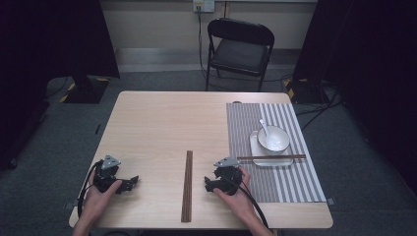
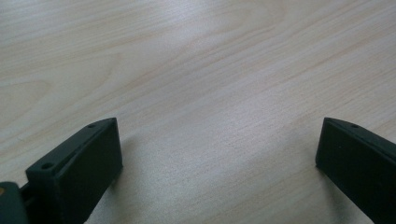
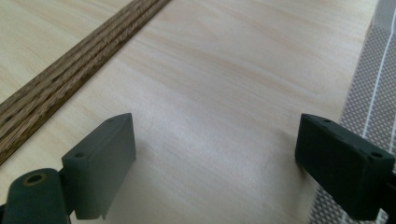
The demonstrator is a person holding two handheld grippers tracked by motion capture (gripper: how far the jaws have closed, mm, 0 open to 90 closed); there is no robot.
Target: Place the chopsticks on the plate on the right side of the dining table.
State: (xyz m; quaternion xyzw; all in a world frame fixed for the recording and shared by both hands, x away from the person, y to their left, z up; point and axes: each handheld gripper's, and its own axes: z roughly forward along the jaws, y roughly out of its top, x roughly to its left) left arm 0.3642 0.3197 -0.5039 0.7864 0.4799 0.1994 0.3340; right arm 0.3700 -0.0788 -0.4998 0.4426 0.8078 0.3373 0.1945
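Jaws: wide on both grippers, nothing between them. Left gripper (image 1: 132, 183) rests on bare tabletop (image 1: 162, 123), open wood ahead. Right gripper (image 1: 210, 184): wooden strip (image 1: 187, 186) just beyond its left jaw, striped mat (image 1: 246, 128) edge at its right jaw. Chopsticks (image 1: 271, 157), bowl (image 1: 273, 139), spoon (image 1: 264, 127) on the mat beyond.

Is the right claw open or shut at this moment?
Open. In the right gripper view the right claw's two black jaws stand far apart over bare light wooden table, holding nothing, with the long dark wooden strip off to one side.
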